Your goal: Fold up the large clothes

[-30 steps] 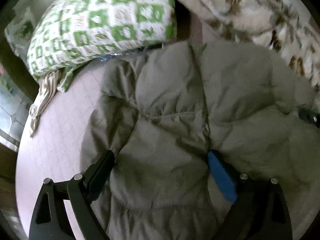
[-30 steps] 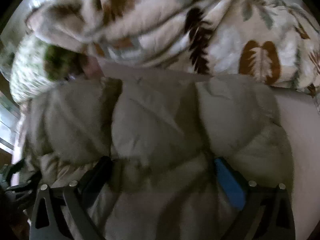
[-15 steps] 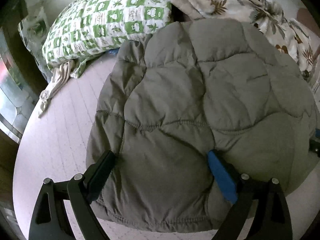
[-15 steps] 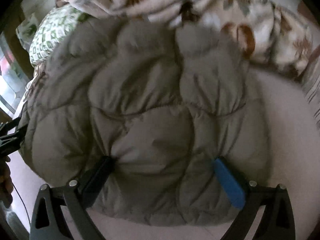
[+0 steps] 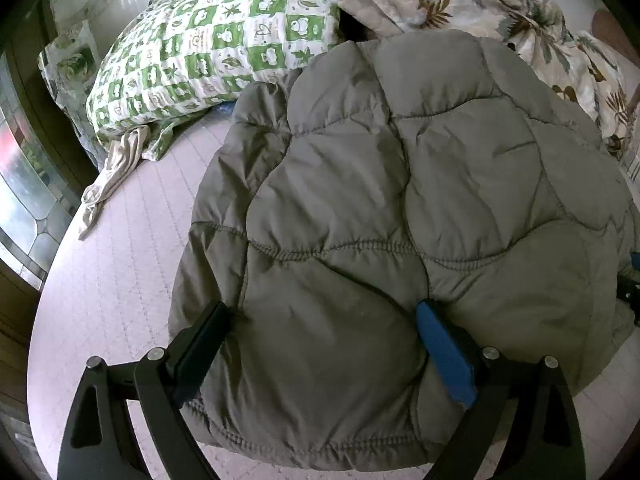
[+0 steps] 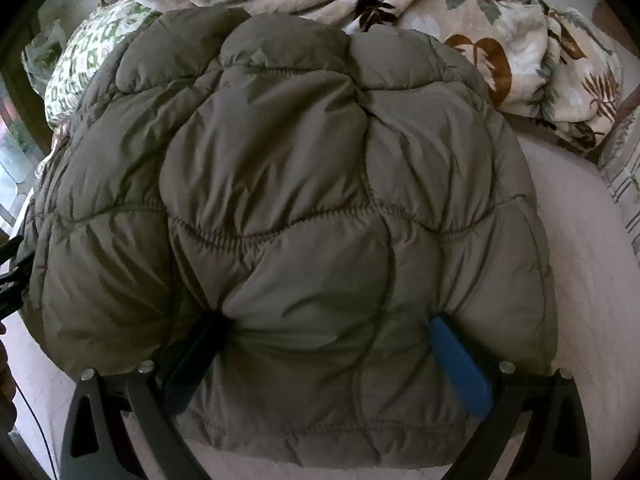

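Note:
A grey-olive quilted puffer jacket [image 5: 400,220] lies folded in a thick bundle on the pale mattress [image 5: 120,260]; it also fills the right wrist view [image 6: 300,208]. My left gripper [image 5: 324,320] is open, its black and blue fingers pressed wide apart against the bundle's near edge. My right gripper [image 6: 328,332] is open too, fingers spread wide against the near edge on the other side. Neither pinches the fabric. The right gripper's tip shows at the right edge of the left wrist view [image 5: 632,280].
A green-and-white checked pillow [image 5: 212,52] lies behind the jacket on the left. A crumpled leaf-print blanket [image 6: 500,20] lies behind it on the right. A window [image 5: 24,200] is at the left. A striped cloth [image 6: 628,176] sits far right.
Both grippers have drawn back toward me and risen, so the whole folded jacket now shows. The jacket has settled flat on the mattress.

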The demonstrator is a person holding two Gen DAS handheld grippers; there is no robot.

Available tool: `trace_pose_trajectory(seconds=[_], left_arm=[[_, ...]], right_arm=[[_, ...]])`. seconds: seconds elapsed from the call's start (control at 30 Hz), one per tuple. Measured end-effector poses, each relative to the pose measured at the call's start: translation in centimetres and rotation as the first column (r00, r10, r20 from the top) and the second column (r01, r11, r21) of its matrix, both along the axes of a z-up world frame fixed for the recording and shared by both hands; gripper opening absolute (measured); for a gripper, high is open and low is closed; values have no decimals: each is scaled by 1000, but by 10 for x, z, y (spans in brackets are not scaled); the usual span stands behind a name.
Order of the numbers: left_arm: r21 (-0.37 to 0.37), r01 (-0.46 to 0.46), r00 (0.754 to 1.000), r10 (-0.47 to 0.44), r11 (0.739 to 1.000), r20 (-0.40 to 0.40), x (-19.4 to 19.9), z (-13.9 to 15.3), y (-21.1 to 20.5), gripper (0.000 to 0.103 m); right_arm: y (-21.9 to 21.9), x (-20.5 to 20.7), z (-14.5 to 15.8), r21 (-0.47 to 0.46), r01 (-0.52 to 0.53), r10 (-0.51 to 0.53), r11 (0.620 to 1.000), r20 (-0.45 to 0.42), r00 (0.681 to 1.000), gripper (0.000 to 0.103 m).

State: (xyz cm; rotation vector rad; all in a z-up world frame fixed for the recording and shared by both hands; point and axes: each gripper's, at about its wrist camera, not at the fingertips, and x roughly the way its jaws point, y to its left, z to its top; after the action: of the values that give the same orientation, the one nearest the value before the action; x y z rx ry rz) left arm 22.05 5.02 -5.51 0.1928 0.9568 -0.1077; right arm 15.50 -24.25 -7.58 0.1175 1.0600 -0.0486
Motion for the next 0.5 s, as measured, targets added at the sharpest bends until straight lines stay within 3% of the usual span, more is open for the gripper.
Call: trace_pose_trajectory(seconds=[0.4, 0.5], left_arm=[[-4, -9, 1000, 9, 1000, -14, 1, 1, 3, 97], [-44, -23, 1000, 23, 999, 5, -3, 12, 10, 97]], right_arm=[[2, -5, 11, 8, 24, -24, 1000, 9, 1000, 103], [-1, -20, 24, 36, 57, -59, 998, 54, 997, 103]])
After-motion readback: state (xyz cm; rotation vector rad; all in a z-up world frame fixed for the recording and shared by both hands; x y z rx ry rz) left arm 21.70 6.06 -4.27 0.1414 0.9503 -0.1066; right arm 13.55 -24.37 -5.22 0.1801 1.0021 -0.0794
